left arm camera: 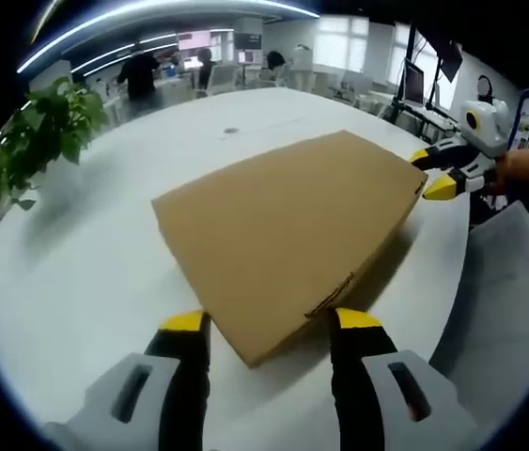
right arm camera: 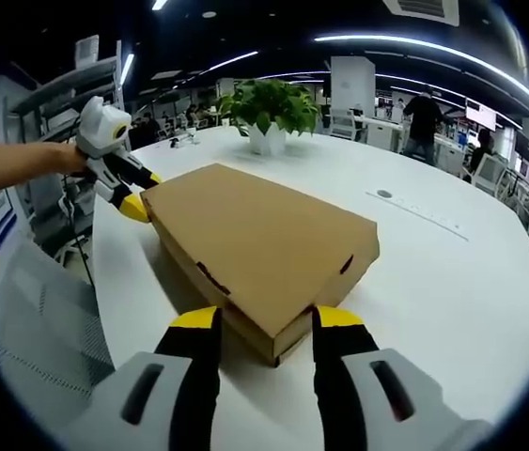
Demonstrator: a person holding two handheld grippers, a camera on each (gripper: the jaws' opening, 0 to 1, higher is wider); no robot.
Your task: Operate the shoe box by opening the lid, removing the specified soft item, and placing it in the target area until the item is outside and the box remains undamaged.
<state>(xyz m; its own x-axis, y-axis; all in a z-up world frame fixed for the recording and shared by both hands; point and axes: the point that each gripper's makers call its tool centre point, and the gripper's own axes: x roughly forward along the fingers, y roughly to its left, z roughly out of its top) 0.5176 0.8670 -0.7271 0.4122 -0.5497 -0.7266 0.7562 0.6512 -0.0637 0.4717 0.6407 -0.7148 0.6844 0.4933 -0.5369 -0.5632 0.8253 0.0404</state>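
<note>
Two grippers of mine flank one closed cardboard shoe box (left arm camera: pixel 287 240) on the white table (left arm camera: pixel 85 272), one at each end of it.

In the left gripper view, a leafy potted plant (left arm camera: pixel 43 132) stands at the far left edge of the table. Toward the middle, my left gripper (left arm camera: pixel 272 320) rises from the bottom with its yellow-tipped jaws spread wide, one on either side of the box's near corner; the corner sits between the tips, and I cannot tell whether either tip touches the cardboard. The lid lies flat and shut. At the right, my right gripper (left arm camera: pixel 436 174) comes in at the box's far end, its yellow tips parted above and below the lid edge there. A grey chair back (left arm camera: pixel 504 301) sits low on the right.

In the right gripper view, the left gripper (right arm camera: pixel 138 195) appears at the left, with my hand (right arm camera: pixel 15 164) behind it, its tips at the box's far corner. In the middle, the box (right arm camera: pixel 259 244) lies lid down, and my right gripper's (right arm camera: pixel 267 318) jaws stand wide apart around its near corner, gripping nothing. Behind the box stands the plant (right arm camera: pixel 269 108) in a white pot. At the far right, people (right arm camera: pixel 424 117) stand among desks.
</note>
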